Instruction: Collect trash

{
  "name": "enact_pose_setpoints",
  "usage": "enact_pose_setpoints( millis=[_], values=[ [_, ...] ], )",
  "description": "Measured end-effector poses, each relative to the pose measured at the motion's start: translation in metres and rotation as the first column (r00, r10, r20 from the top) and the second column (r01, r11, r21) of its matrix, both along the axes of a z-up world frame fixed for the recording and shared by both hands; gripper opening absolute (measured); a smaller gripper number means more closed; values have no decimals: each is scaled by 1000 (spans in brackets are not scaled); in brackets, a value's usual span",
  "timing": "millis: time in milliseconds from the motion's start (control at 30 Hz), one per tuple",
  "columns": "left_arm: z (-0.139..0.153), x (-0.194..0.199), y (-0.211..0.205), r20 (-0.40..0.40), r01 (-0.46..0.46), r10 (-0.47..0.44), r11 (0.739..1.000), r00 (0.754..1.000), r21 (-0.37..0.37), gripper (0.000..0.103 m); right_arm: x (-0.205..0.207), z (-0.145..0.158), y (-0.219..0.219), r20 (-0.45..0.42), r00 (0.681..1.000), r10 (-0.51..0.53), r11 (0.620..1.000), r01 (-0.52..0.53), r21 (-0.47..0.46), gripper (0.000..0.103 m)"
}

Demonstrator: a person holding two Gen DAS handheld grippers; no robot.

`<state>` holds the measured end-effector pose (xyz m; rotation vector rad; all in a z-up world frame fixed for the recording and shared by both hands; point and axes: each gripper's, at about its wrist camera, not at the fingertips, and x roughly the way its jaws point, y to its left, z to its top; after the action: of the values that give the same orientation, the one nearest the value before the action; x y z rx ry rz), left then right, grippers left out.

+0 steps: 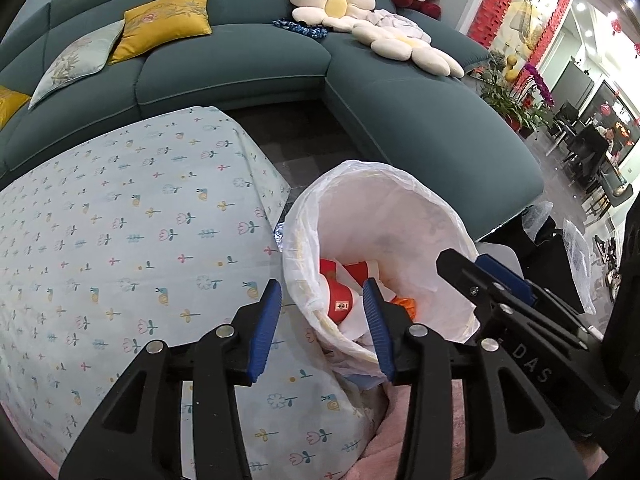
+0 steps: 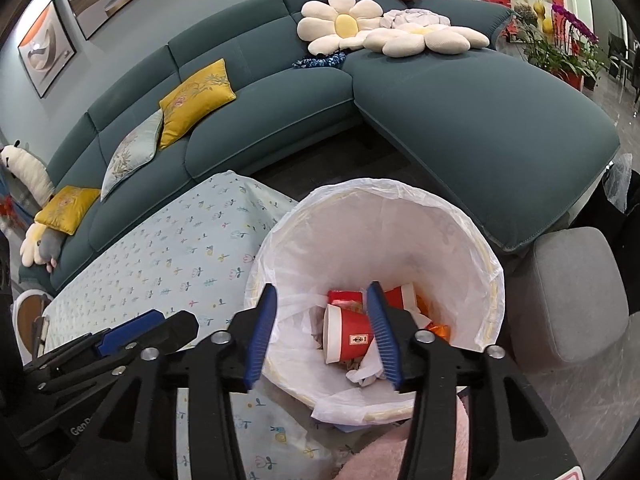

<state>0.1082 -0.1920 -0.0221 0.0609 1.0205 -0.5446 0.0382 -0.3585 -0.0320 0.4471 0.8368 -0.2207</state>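
A trash bin lined with a white plastic bag [image 1: 404, 200] [image 2: 440, 236] stands on the floor beside the table. Inside lie red paper cups [image 2: 352, 332] [image 1: 340, 298], crumpled white paper [image 2: 366, 372] and an orange wrapper [image 2: 438, 330]. My left gripper [image 1: 322, 292] is open and empty, above the bin's near left rim. My right gripper [image 2: 322, 294] is open and empty, directly above the bin's opening. The right gripper also shows in the left wrist view [image 1: 492, 276], and the left gripper in the right wrist view [image 2: 132, 332].
A table under a light floral cloth [image 1: 120, 232] [image 2: 172, 256] is left of the bin. A teal corner sofa [image 1: 420, 128] [image 2: 480, 120] with cushions stands behind. A grey stool [image 2: 568, 300] sits right of the bin. A pink rug [image 2: 384, 460] lies below.
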Motion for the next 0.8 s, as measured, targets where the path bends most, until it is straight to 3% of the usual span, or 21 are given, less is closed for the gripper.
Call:
enact_pose_setpoints(
  millis=[467,800],
  values=[
    [-5,-5,31,39,-53,51,997,998,49,56,-7,8,24,-15,1000,23,993,-25,-112,72],
    [-11,-13,58,81,-117,109,988,991,102,75,-18,-2,38,-25,999,34,991,-37,-127,91]
  ],
)
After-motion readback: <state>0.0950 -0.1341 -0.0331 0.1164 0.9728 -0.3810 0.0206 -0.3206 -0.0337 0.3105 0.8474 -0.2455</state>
